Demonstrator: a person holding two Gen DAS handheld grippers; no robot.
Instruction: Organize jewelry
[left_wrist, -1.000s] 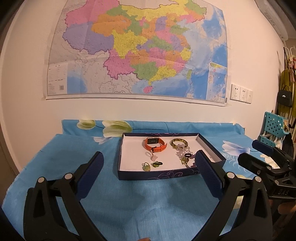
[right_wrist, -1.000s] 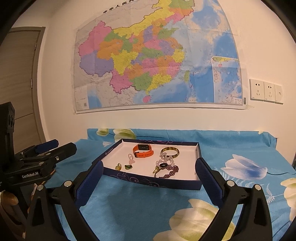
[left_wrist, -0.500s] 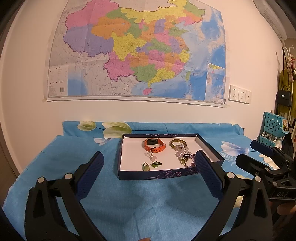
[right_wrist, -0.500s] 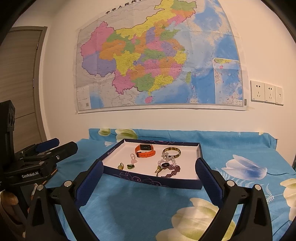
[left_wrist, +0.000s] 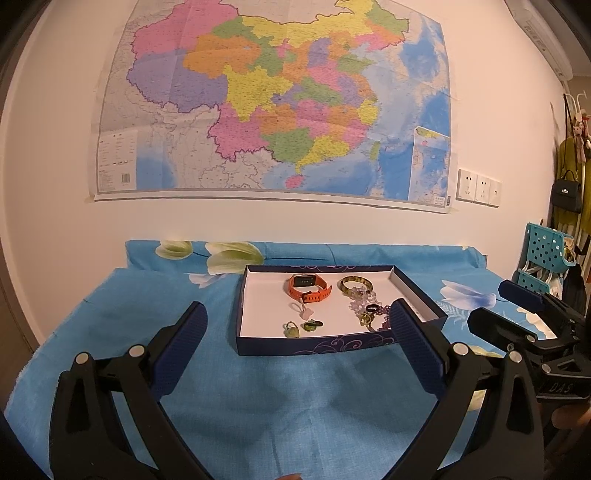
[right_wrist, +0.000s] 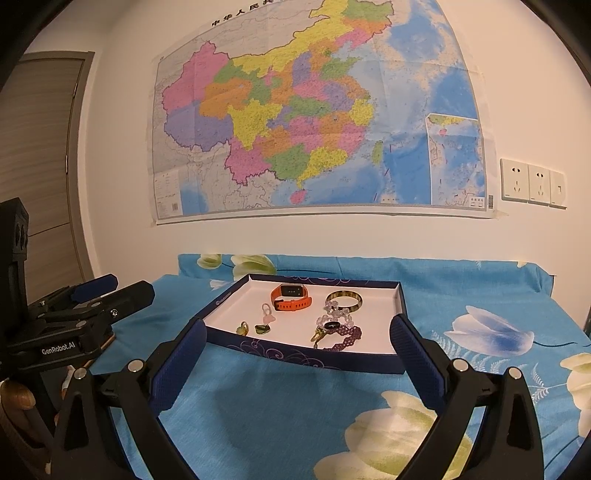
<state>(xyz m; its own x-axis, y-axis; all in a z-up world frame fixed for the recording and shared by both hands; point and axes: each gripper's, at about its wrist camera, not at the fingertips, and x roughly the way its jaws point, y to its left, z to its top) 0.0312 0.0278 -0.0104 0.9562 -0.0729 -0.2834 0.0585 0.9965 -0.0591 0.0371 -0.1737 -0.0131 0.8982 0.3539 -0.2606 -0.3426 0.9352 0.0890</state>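
Observation:
A dark blue shallow box (left_wrist: 314, 345) (right_wrist: 306, 356) with a white floor lies on the blue flowered cloth. Inside it are an orange watch (left_wrist: 308, 288) (right_wrist: 291, 298), a yellow-green bangle (left_wrist: 355, 285) (right_wrist: 344, 299), a clear bead bracelet (right_wrist: 334, 312), a black ring (right_wrist: 331, 325), a purple beaded chain (right_wrist: 345, 338), a pink charm (left_wrist: 304, 312) (right_wrist: 267, 314) and two small green pendants (left_wrist: 291, 329) (right_wrist: 243, 328). My left gripper (left_wrist: 295, 325) is open, held back from the box's front wall. My right gripper (right_wrist: 295, 334) is open too, empty, short of the box.
A large map (left_wrist: 273, 103) hangs on the white wall behind the table, with wall sockets (right_wrist: 532, 184) to its right. A teal perforated rack (left_wrist: 546, 254) and hanging bags (left_wrist: 567, 192) stand far right. A door (right_wrist: 40, 158) is at the left.
Both grippers have drawn back and risen slightly, so the box looks a little smaller and lower. Nothing in the box has moved.

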